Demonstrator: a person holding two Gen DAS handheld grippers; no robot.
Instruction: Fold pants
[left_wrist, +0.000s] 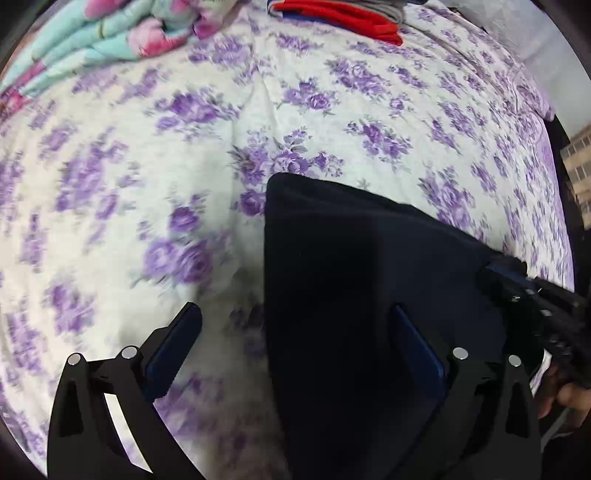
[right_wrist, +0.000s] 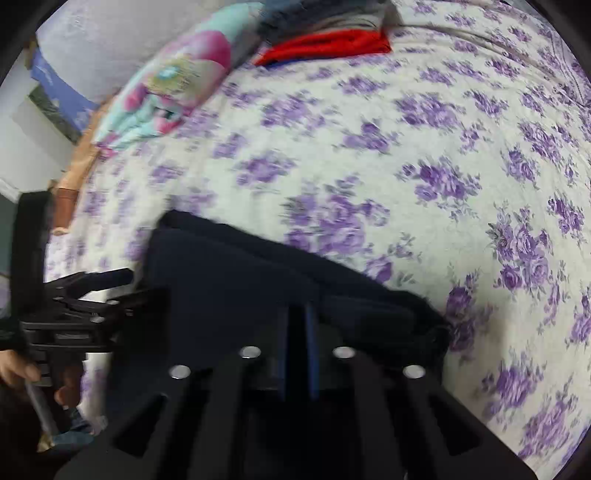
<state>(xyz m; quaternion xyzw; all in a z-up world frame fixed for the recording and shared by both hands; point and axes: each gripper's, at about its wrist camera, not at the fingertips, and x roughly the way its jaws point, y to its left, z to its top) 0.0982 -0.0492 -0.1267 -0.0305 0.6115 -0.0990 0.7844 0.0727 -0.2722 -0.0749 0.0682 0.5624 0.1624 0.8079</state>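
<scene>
The dark pants (left_wrist: 362, 280) are seen folded on the flowered bedsheet (left_wrist: 147, 166). The left gripper (left_wrist: 295, 328) is spread wide over their left edge; the right gripper (right_wrist: 299, 332) is nearly pressed together, whether on cloth cannot be told. The layers could be dragged apart if pulled unevenly. Beyond the pants, stacked clothes (right_wrist: 325, 40) and a blanket (left_wrist: 92, 33) are kept well clear.

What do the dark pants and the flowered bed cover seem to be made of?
The pants look like a soft, matte knit or fleece in black or dark navy: no sheen, and thick rounded folded edges. The exact fabric cannot be told. The bed cover looks like thin printed woven cloth, perhaps cotton: a flat purple flower print with fine creases.
</scene>
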